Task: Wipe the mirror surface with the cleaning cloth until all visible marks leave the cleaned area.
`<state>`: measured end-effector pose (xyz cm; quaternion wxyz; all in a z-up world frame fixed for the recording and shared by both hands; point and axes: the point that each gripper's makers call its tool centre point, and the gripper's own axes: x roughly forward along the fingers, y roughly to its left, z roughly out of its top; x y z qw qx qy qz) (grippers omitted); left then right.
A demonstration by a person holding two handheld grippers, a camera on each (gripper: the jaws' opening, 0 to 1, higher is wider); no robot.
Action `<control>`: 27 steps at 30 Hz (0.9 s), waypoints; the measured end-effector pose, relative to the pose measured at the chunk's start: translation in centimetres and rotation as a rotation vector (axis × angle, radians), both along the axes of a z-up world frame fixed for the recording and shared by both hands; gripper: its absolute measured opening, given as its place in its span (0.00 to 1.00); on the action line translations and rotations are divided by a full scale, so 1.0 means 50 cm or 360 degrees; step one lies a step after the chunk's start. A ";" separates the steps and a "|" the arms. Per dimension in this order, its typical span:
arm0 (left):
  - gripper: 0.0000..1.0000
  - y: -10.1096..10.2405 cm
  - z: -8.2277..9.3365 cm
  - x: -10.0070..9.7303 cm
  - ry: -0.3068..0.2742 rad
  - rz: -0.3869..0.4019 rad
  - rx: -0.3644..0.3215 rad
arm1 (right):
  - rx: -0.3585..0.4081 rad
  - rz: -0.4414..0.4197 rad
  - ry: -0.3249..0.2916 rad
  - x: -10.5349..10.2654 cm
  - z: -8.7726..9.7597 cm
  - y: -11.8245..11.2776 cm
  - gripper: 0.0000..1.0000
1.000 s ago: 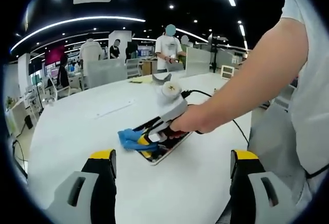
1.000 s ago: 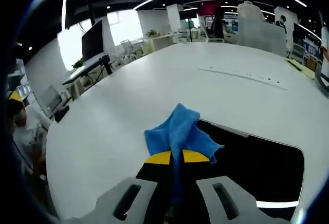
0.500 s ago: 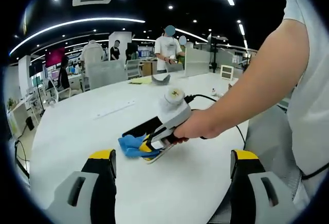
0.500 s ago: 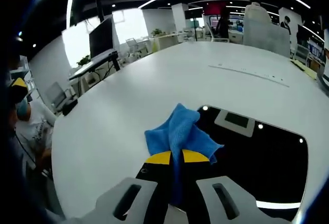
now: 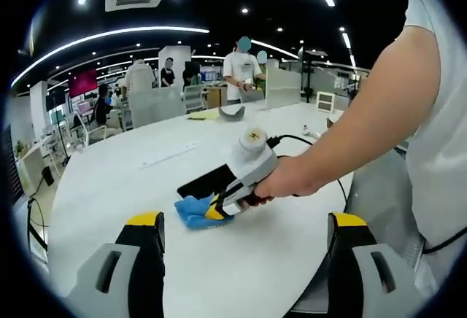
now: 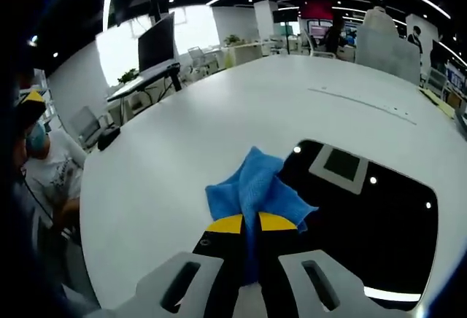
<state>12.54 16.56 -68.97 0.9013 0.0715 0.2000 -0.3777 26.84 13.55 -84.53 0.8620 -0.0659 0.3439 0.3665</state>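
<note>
A dark rectangular mirror lies flat on the white table and reflects a ceiling vent and lights. My right gripper is shut on a blue cleaning cloth, which rests at the mirror's left edge. In the left gripper view, the right gripper is held by a hand, pressing the blue cloth down at the near end of the mirror. My left gripper hovers open above the table's near side, its yellow-tipped fingers wide apart and holding nothing.
A black cable trails from the right gripper across the table. A person's arm reaches in from the right. People stand by desks and partitions behind the table. A seated person is at the table's left edge.
The right gripper with the cloth has slid along the mirror toward its near end. The mirror's reflection shifted, with a ceiling vent now showing in it. My left gripper stayed put.
</note>
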 end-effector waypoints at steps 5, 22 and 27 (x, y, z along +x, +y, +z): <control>0.93 0.005 0.009 -0.002 -0.0014 0.0028 -0.0009 | 0.0005 -0.0005 0.0004 -0.009 0.001 0.002 0.01; 0.93 0.002 0.012 -0.008 -0.0033 0.0040 0.0009 | 0.0021 0.0012 0.0010 -0.027 0.002 0.002 0.01; 0.93 0.002 0.010 -0.009 -0.0028 0.0041 0.0018 | 0.0038 -0.0003 0.0014 -0.027 0.003 0.002 0.01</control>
